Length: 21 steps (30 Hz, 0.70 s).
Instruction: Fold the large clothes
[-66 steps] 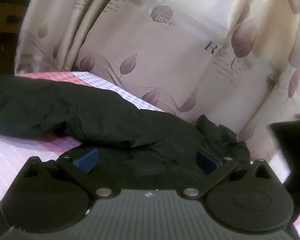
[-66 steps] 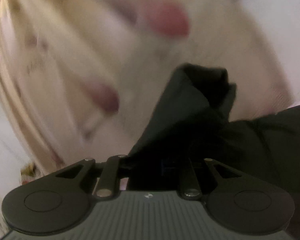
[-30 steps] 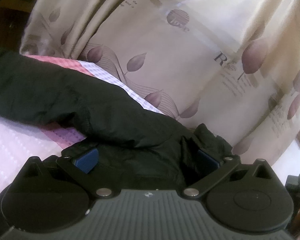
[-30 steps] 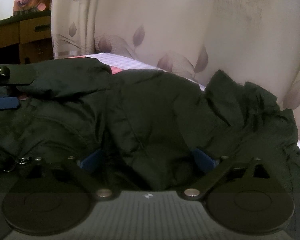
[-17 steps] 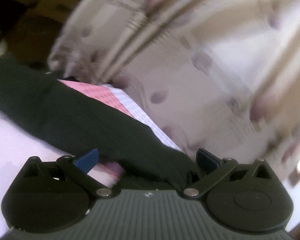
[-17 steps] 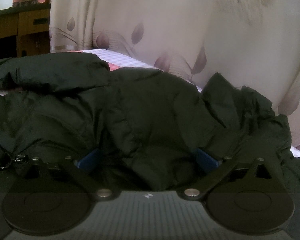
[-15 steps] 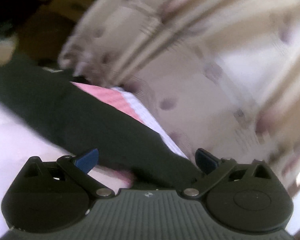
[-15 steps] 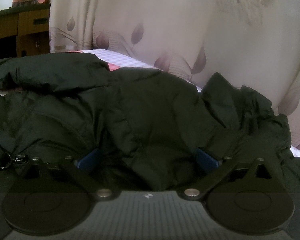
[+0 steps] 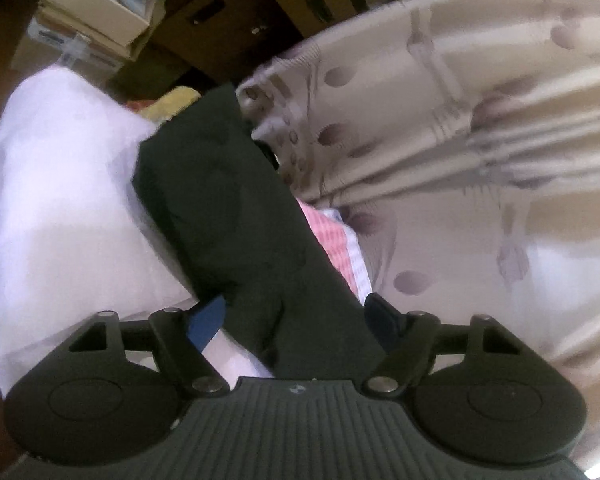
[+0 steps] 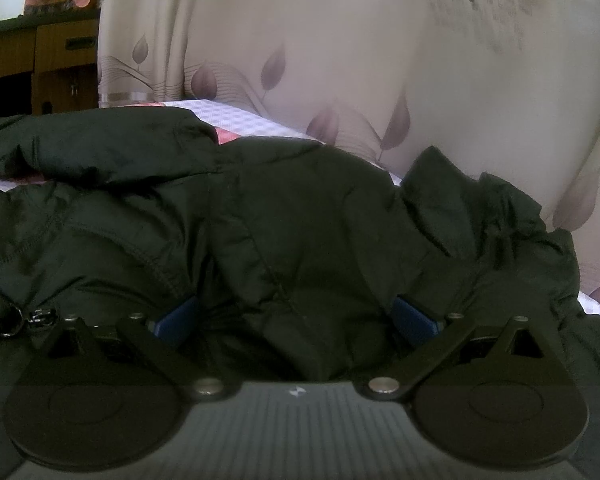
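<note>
A large black padded jacket [image 10: 284, 232] lies crumpled on the bed. My right gripper [image 10: 296, 316] is open, pressed low into the jacket's body, with fabric bunched between its blue pads [image 10: 176, 316]. A zipper pull [image 10: 24, 320] shows at the left. In the left wrist view one jacket sleeve [image 9: 228, 208] stretches away toward the bed's far end. My left gripper [image 9: 296, 316] is open and the near part of the sleeve lies between its blue pads [image 9: 208, 316].
The bed has a pink and white checked sheet [image 9: 60, 220]. A beige curtain with leaf print [image 10: 380, 60] hangs close behind the bed. Cardboard boxes [image 9: 228, 12] and a wooden cabinet [image 10: 32, 68] stand beyond the bed's far end.
My left gripper has swung left along the sleeve, from the jacket's body toward the sleeve's length. My right gripper let go of a raised jacket part, opened and now rests still on the jacket.
</note>
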### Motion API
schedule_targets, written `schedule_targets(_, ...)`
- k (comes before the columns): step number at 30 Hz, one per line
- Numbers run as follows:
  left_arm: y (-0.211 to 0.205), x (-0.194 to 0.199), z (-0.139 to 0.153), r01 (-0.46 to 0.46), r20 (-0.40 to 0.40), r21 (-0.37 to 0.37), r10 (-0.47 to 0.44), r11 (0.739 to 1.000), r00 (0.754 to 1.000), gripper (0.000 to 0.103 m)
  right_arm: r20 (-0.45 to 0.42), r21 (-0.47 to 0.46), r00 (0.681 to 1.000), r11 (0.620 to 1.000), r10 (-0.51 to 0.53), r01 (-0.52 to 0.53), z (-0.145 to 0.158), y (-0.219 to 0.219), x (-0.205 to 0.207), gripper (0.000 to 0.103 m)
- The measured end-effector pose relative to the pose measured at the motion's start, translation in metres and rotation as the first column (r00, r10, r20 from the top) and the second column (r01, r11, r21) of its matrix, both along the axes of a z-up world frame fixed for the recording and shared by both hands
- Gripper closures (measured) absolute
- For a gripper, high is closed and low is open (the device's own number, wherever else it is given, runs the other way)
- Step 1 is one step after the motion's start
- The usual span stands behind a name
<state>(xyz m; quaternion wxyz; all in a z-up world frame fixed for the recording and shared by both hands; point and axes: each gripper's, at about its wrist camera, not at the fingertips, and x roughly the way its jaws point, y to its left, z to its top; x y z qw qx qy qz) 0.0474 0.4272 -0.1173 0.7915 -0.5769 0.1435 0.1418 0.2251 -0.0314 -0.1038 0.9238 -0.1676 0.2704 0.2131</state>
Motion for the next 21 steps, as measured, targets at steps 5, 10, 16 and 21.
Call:
schedule_targets(5,0.005,0.009,0.000,-0.043,-0.014,-0.036,0.043,0.998,0.999,0.027,0.006,-0.002,1.000,1.000,0.000,0.000,0.000,0.000,-0.001,0.000)
schedule_targets(10,0.006,-0.010,0.006,-0.122,-0.099,-0.038,0.117,0.992,0.988,0.022,0.007,-0.001,1.000,1.000,-0.001,0.001,0.000,0.000,-0.002,0.000)
schedule_targets(16,0.023,-0.001,0.007,-0.108,-0.109,-0.038,0.103,0.993,0.989,0.021,0.012,-0.004,1.000,1.000,-0.001,0.001,0.001,0.000,-0.003,0.000)
schedule_targets(21,0.034,0.016,0.003,-0.107,-0.147,-0.014,0.103,0.994,0.984,0.086,0.026,-0.015,1.000,1.000,-0.002,0.002,0.001,0.002,-0.005,0.000)
